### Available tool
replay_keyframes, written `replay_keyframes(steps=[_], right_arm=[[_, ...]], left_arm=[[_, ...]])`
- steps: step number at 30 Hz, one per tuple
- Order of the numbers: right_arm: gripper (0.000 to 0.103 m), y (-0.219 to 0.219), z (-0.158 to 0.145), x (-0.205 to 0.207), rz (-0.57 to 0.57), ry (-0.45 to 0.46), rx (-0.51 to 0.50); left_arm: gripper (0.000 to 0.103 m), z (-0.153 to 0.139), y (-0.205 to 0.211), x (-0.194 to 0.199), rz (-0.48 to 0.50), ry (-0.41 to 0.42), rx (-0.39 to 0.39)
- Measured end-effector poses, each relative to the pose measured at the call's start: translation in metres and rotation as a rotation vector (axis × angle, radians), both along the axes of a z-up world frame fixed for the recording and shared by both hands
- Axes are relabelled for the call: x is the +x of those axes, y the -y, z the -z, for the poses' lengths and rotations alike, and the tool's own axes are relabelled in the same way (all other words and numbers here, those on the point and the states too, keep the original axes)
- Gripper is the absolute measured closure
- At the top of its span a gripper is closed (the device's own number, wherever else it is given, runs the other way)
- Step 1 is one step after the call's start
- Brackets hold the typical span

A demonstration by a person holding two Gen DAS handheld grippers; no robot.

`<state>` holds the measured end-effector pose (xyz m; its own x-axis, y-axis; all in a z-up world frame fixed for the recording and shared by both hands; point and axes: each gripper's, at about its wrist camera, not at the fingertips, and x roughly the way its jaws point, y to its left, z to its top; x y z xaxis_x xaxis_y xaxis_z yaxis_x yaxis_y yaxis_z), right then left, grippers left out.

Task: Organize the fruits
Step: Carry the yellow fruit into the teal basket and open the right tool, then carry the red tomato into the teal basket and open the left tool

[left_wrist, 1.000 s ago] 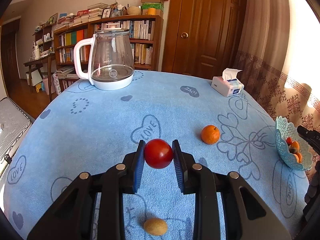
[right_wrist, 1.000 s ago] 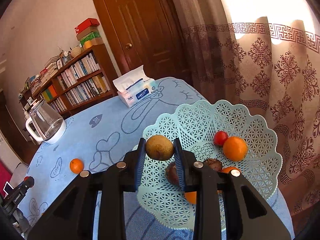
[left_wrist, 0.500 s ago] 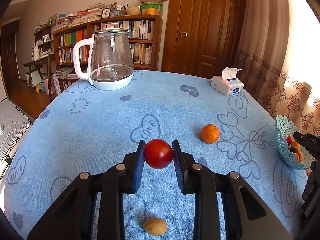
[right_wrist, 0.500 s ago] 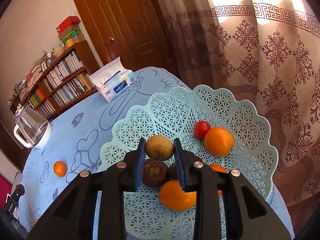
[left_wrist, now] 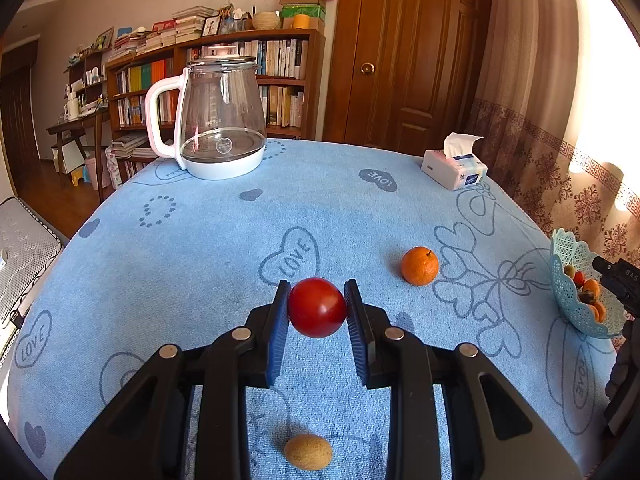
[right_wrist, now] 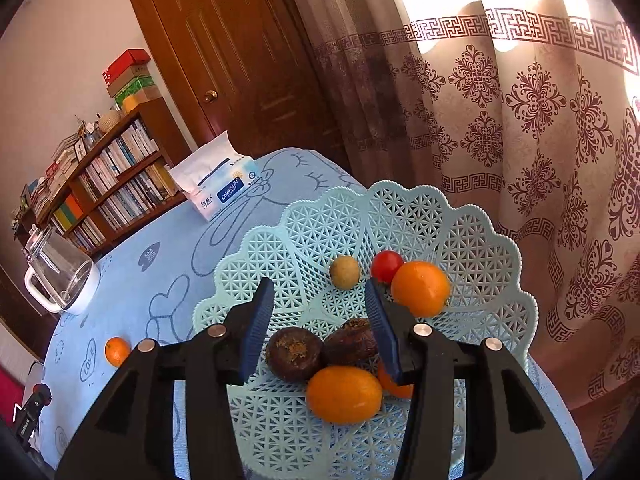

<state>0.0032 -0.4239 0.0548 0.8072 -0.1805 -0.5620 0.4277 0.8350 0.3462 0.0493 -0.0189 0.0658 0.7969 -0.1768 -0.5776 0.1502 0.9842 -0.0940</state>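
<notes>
My left gripper [left_wrist: 317,307] is shut on a red tomato [left_wrist: 317,307] and holds it above the blue tablecloth. An orange [left_wrist: 419,265] lies ahead to the right and a small brown fruit [left_wrist: 308,451] lies below the fingers. My right gripper [right_wrist: 320,320] is open and empty above the light-blue lattice basket [right_wrist: 480,240]. In the basket lie a yellow-brown fruit [right_wrist: 345,272], a small red tomato [right_wrist: 386,265], oranges [right_wrist: 420,288], and two dark brown fruits [right_wrist: 294,353]. The basket also shows at the left view's right edge [left_wrist: 564,292].
A glass kettle [left_wrist: 218,120] stands at the table's far left. A tissue pack [left_wrist: 454,164] lies at the far right, also seen in the right wrist view [right_wrist: 214,188]. A curtain [right_wrist: 520,140] hangs behind the basket. A bookshelf and a door stand beyond the table.
My right gripper has opened and let go of the yellow-brown fruit, which now lies in the basket. My left gripper has held still with the tomato.
</notes>
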Motion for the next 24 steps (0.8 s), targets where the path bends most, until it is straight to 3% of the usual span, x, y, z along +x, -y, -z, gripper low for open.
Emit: replay_keyframes(steps=[5,7,16,24], right_arm=[[0.021,0.008,-0.011,-0.011,0.042,0.042,-0.029],[0.016,0.013,-0.013,-0.015,0.059,0.05,-0.037],[0.005,0.038,-0.011,-0.028,0.125,0.061,0.0],[0.003,0.031,-0.017,-0.022,0.115,0.058,-0.093]], left_arm=[[0.075,0.0,0.007,-0.003,0.02,-0.004,0.01],[0.075,-0.001,0.01,-0.004,0.027,-0.002,0.016],[0.075,-0.003,0.031,-0.004,0.094,-0.048,-0.004],[0.075,-0.015,0.069,-0.011,0.186,-0.027,0.01]])
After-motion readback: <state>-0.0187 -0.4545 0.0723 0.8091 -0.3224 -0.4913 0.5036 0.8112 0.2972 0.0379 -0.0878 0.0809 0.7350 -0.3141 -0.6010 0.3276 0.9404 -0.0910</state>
